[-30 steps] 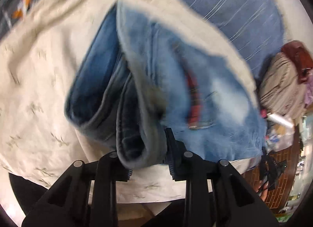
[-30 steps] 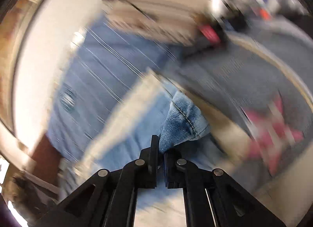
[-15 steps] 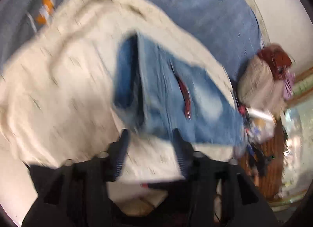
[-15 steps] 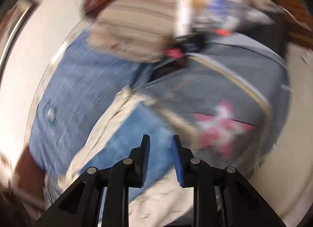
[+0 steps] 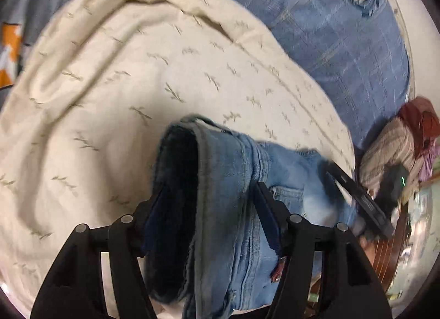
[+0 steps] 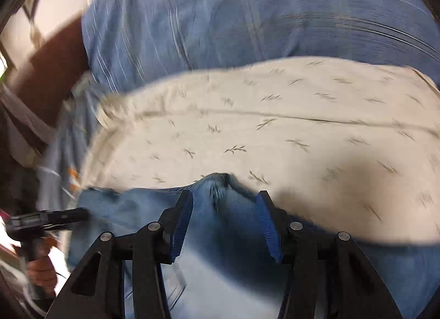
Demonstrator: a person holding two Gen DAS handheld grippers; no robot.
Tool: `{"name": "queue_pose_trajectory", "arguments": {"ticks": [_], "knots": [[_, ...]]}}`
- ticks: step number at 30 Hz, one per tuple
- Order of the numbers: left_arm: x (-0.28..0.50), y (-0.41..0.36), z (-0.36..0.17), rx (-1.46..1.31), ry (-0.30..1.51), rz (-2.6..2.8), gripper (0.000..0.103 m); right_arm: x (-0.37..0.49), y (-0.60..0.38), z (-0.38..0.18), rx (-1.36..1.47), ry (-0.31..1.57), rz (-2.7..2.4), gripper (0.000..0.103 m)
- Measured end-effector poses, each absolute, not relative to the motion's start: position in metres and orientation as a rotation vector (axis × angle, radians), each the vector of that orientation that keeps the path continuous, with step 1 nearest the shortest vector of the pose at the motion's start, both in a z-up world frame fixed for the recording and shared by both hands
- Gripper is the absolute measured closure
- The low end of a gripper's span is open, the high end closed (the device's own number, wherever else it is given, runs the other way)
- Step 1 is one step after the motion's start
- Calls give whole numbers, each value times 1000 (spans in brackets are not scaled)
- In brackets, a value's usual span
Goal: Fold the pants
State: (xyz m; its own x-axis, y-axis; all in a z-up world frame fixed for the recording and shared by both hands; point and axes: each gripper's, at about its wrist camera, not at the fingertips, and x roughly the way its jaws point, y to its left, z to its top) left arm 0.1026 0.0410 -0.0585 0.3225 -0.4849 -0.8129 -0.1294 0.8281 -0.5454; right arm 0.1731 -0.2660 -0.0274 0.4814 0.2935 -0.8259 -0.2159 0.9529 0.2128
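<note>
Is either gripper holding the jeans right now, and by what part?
Neither: both the left gripper and the right gripper are open, straddling the folded jeans without clamping.

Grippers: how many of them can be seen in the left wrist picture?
2. The left gripper is at the bottom, fingers open around the folded jeans. The right gripper is at the right edge, over the jeans' far end.

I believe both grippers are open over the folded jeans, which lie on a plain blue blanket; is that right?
Not quite: the jeans lie on a cream blanket with a small leaf print, as the left wrist view shows. The left gripper and right gripper are indeed open over them.
</note>
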Motion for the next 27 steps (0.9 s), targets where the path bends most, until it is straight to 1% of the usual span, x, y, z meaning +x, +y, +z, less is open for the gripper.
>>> {"name": "queue_pose_trajectory", "arguments": {"ticks": [1, 2, 3, 5, 6, 7, 10, 12, 13, 14, 15, 17, 19, 20, 21, 22, 24, 25, 26, 27], "knots": [[105, 38, -60, -569, 1245, -267, 65, 168, -259, -33, 12, 1029, 324, 89], [105, 35, -58, -566, 1251, -293, 81, 165, -247, -31, -107, 1016, 329, 101], [104, 34, -53, -577, 1242, -321, 86, 150, -241, -25, -167, 974, 329, 101], [101, 34, -39, -567, 1159, -332, 86, 146, -244, -9, -153, 901, 318, 102], [102, 33, -33, -516, 1096, -295, 86, 149, -249, -11, -135, 899, 299, 102], [107, 29, -35, -475, 1081, -272, 86, 157, -255, -22, -120, 930, 271, 102], [126, 18, -68, -419, 1182, -209, 85, 171, -251, -45, -140, 980, 229, 102], [126, 23, -71, -441, 1184, -222, 85, 170, -249, -44, -139, 961, 201, 101], [124, 27, -67, -444, 1183, -223, 85, 168, -253, -39, -112, 950, 188, 98], [122, 31, -61, -453, 1179, -226, 83, 164, -257, -34, -87, 942, 181, 87], [118, 37, -53, -474, 1170, -236, 82, 155, -264, -25, -43, 930, 172, 83], [99, 51, -39, -496, 1143, -239, 79, 134, -275, -11, 42, 914, 204, 83], [72, 64, -25, -501, 1093, -238, 69, 99, -284, -1, 138, 894, 258, 78], [52, 71, -20, -522, 1073, -263, 57, 80, -286, 1, 177, 892, 283, 70], [35, 76, -18, -558, 1060, -290, 48, 65, -285, 2, 203, 891, 296, 62], [26, 76, -18, -592, 1054, -312, 45, 44, -290, 1, 240, 895, 316, 59], [-3, 75, -22, -678, 1057, -381, 33, 8, -297, -2, 321, 916, 359, 58], [-11, 71, -28, -717, 1068, -408, 32, -5, -299, -5, 374, 931, 385, 57], [-19, 68, -32, -748, 1083, -433, 32, -21, -301, -10, 456, 951, 425, 54], [-25, 64, -38, -780, 1103, -448, 31, -31, -301, -14, 517, 969, 465, 46]]}}
